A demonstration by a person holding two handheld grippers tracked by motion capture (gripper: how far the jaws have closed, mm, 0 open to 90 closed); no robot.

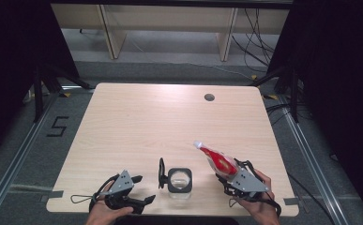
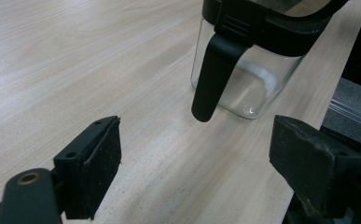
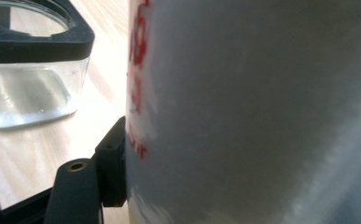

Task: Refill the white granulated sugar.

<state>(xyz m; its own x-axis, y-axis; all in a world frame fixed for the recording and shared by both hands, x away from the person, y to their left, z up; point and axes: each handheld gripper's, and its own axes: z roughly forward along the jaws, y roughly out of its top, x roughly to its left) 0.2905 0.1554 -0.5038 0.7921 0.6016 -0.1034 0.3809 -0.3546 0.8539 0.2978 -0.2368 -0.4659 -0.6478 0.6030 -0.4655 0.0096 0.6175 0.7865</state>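
High view: pale wooden table (image 1: 137,126) on grey floor, black "5" floor mark (image 1: 57,126) at left. Left gripper (image 1: 139,190) gaping, empty. One glass jar (image 1: 179,181) at the near edge. Right gripper (image 1: 226,180) clamped on one red-and-white pouch (image 1: 215,159), red lettering unreadable.

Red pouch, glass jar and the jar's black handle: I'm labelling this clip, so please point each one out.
Red pouch (image 1: 218,161), high view, on its red middle.
Glass jar (image 2: 257,70), left gripper view, on its clear side wall.
Black handle (image 2: 211,74), left gripper view, on its hanging arm.
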